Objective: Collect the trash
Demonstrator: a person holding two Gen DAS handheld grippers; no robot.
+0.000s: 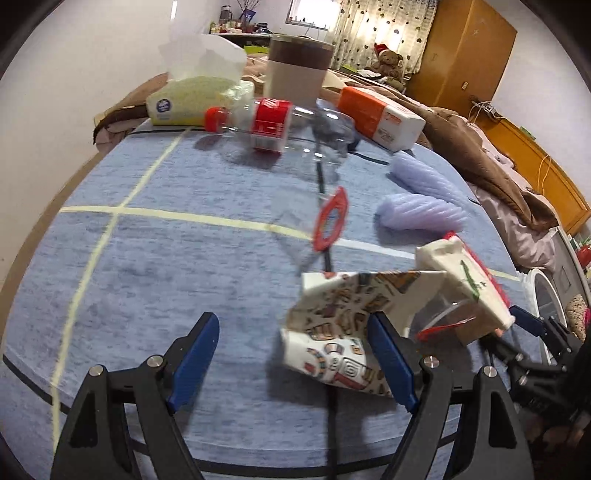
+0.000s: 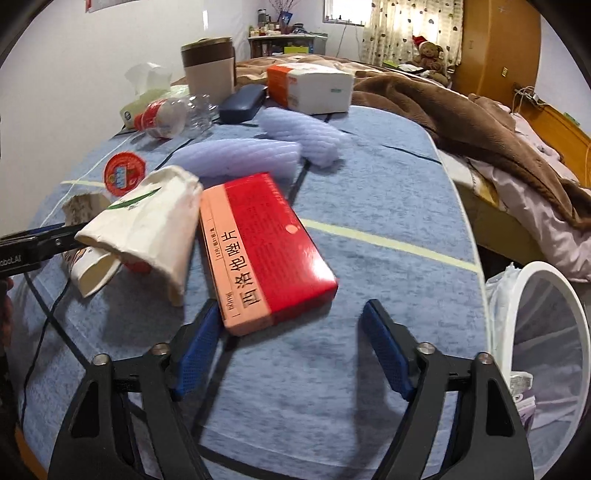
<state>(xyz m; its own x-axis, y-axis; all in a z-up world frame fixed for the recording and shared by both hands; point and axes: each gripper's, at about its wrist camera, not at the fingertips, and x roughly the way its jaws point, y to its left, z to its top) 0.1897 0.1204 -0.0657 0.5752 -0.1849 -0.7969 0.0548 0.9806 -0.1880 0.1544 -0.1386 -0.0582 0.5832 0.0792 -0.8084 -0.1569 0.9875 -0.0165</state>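
Red box (image 2: 271,251) label reads "西洛他唑片", "12片".

walls white | curtained window (image 2: 410,26) backlit | wooden wardrobe (image 1: 469,55) | bed (image 2: 461,110), brown blanket

Your left view hides the red medicine box: only a red sliver shows behind the white crushed paper cup (image 1: 466,280). The patterned paper cup (image 1: 334,332) is partly covered by your left gripper's right finger (image 1: 393,360), and its print is blurred. The lid ring (image 1: 330,218) is smeared by motion. In your right view the trash bin (image 2: 543,354) is cut off by the frame edge, and the plastic bottle (image 2: 173,116) sits too far away to read its label.
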